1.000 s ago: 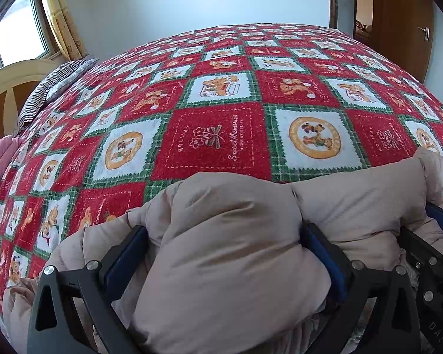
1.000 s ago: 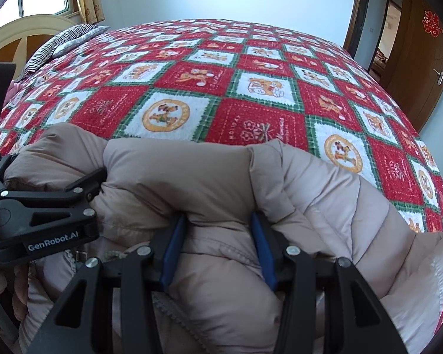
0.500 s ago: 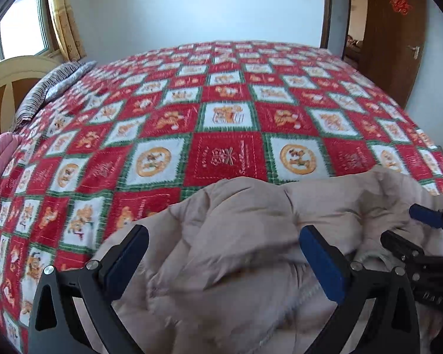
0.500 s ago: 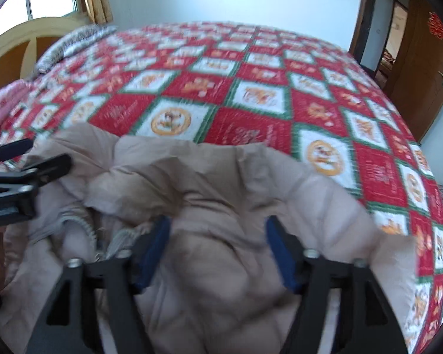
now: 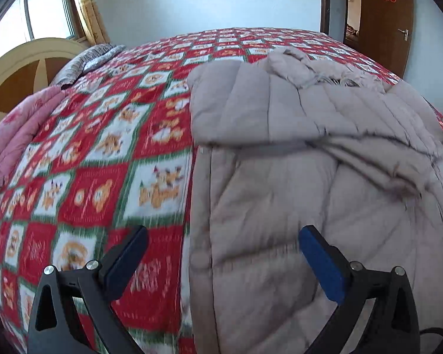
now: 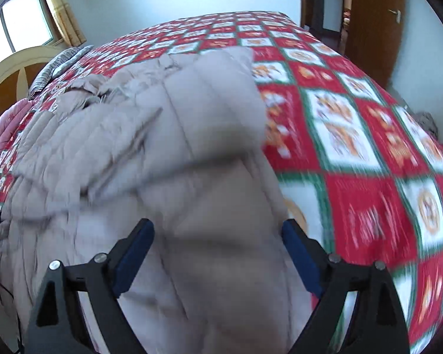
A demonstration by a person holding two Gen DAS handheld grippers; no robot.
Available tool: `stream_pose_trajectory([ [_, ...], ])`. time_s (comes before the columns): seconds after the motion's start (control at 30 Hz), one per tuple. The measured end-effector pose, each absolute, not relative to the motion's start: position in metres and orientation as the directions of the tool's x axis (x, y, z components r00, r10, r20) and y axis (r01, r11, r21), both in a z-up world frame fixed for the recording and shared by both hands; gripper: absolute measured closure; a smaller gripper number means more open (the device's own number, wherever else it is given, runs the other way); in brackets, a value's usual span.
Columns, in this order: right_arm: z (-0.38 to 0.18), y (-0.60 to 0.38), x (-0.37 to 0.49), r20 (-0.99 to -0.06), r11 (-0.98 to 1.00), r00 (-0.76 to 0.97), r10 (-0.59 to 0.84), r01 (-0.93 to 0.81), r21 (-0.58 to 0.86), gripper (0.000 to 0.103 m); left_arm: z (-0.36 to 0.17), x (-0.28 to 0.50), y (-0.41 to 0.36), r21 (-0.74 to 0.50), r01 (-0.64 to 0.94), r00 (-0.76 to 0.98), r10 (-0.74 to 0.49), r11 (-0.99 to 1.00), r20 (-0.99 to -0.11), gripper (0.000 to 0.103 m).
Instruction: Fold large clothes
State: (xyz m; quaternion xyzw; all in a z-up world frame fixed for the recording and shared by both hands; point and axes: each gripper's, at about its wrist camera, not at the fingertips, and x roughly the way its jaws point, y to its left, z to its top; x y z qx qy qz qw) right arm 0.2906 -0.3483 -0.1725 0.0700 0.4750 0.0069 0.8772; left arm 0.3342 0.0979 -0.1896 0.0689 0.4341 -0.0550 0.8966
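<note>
- Bed (image 5: 109, 159) before me, under a red, green and white patchwork cover.
- Curved cream headboard (image 5: 29, 59) at my left.
- Bright window (image 5: 41, 8), yellow curtain (image 5: 88, 14).
- Pale walls; brown wooden door (image 5: 387, 20) far right.

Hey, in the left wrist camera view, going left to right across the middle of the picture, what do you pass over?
Pink quilt at the left edge → red and green patchwork bedspread → beige puffer coat, lying spread out on the bedspread and filling the right half of the view.
</note>
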Motion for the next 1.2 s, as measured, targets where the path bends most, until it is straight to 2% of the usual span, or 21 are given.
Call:
stream_pose_trajectory([
  [0.2,-0.183,-0.356,0.227,-0.854,0.984,0.510,0.106,0.072,0.165,0.012,-0.202,0.278,0.106,0.029,0.157,0.617,-0.075,0.987,-0.784,0.001],
  [0.4,-0.189,-0.351,0.187,-0.852,0.970,0.498,0.161,0.081,0.230,0.021,-0.215,0.247,0.108,-0.097,0.193,0.561,-0.191,0.976,-0.806,0.001],
  [0.57,-0.192,-0.340,0.161,-0.858,0.968,0.479,0.186,0.060,0.243,0.027,-0.219,0.221,0.105,-0.115,0.234,0.552,-0.230,0.965,-0.802,0.001],
  [0.63,-0.192,-0.337,0.150,-0.856,0.967,0.479,0.194,0.052,0.248,0.037,-0.221,0.209,0.102,-0.110,0.261,0.550,-0.241,0.959,-0.800,0.002],
  [0.73,-0.197,-0.334,0.132,-0.848,0.959,0.481,0.223,0.050,0.280,0.050,-0.222,0.194,0.101,-0.075,0.293,0.574,-0.238,0.953,-0.784,0.018],
  [0.8,-0.200,-0.332,0.125,-0.844,0.954,0.482,0.235,0.053,0.296,0.051,-0.223,0.187,0.102,-0.057,0.302,0.586,-0.233,0.952,-0.776,0.022],
  [0.87,-0.202,-0.332,0.119,-0.840,0.950,0.486,0.240,0.059,0.306,0.051,-0.225,0.184,0.106,-0.055,0.284,0.589,-0.220,0.957,-0.778,0.022],
  [0.97,-0.202,-0.333,0.108,-0.826,0.950,0.524,0.207,0.093,0.297,0.043,-0.224,0.181,0.112,-0.055,0.247,0.599,-0.197,0.967,-0.776,0.021],
  [1.2,-0.202,-0.336,0.081,-0.807,0.937,0.543,0.234,0.096,0.336,0.041,-0.224,0.162,0.129,-0.107,0.225,0.574,-0.221,0.968,-0.789,0.018],
])
